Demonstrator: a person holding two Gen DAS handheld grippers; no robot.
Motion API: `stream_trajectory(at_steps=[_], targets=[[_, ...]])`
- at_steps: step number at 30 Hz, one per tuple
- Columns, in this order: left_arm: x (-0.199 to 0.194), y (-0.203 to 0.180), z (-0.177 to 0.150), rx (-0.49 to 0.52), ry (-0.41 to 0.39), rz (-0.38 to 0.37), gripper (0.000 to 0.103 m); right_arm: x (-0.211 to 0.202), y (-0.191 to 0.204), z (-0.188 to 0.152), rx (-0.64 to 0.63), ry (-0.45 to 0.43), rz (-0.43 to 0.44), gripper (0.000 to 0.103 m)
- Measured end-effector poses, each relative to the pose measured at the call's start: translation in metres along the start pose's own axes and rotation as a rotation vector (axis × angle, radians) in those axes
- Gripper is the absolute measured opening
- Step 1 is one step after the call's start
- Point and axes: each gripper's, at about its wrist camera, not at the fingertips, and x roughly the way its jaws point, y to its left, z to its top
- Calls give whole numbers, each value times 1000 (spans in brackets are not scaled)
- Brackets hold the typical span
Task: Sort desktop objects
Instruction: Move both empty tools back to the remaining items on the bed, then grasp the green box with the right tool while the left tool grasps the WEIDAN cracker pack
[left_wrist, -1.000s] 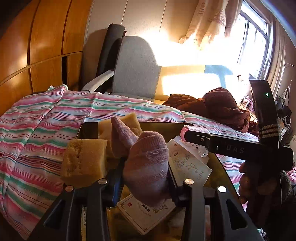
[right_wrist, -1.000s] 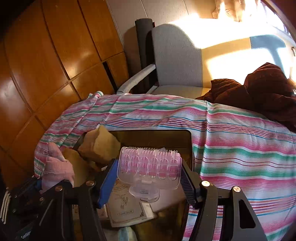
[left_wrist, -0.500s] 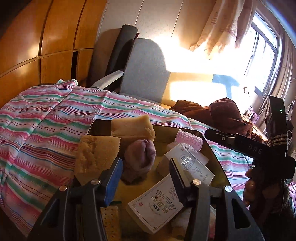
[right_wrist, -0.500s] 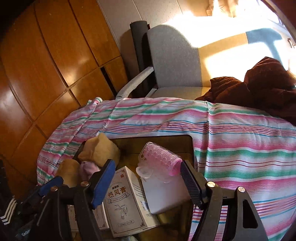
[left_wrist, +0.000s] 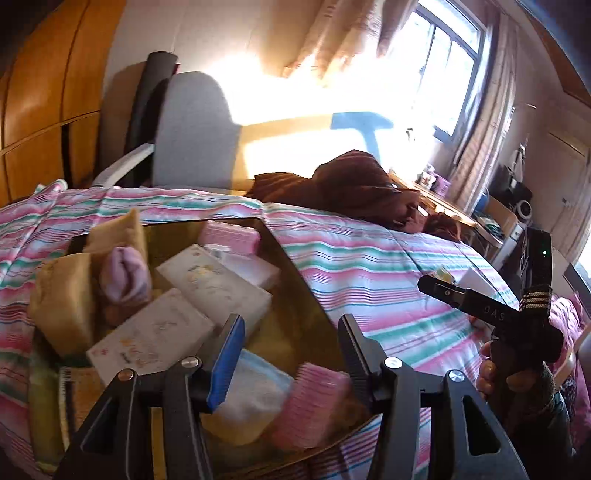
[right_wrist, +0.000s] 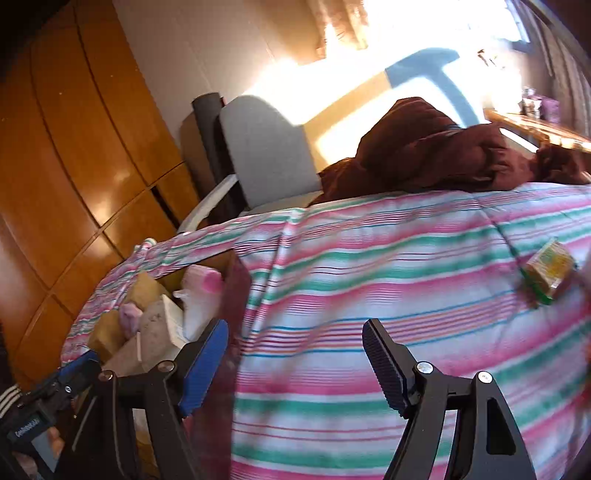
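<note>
Your next pick looks like the small yellow-green box (right_wrist: 550, 271) on the striped bedspread (right_wrist: 369, 280) — well off to the right of your right gripper (right_wrist: 295, 363), the nearer one. Its empty jaws are opening, pointing downward. Your left gripper (left_wrist: 291, 347) is unclenched and empty above the tray (left_wrist: 295, 273).

A glossy, lacquered orange wooden wardrobe (right_wrist: 74, 147) was seen. The bed was covered by a soft striped pink-and-green cotton cloth (right_wrist: 369, 295). A crumpled matt brown fabric blanket (right_wrist: 436, 155) looked thick. Rough porous yellow sponges (left_wrist: 62, 295) and smooth white paper boxes (left_wrist: 214, 284) were kept in a shiny dark tray (left_wrist: 295, 288).
</note>
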Motion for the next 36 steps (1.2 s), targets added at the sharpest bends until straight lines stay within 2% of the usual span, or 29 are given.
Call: stream_trajectory(at_steps=[8, 13, 19, 27, 30, 36], targets=[[44, -96, -4, 125, 99, -169, 54, -74, -104, -30, 139, -83, -222, 79], [73, -137, -20, 186, 175, -199, 54, -105, -153, -45, 208, -124, -309, 80], [104, -178, -35, 262, 257, -240, 54, -135, -203, -56, 309, -176, -355, 81], [133, -253, -13, 358, 252, -411, 57, -171, -252, -63, 436, -287, -422, 85], [153, -282, -5, 382, 275, -447, 60, -176, -264, -66, 476, -307, -426, 85], [184, -322, 2, 437, 290, -439, 62, -177, -284, -69, 535, -333, -437, 86]])
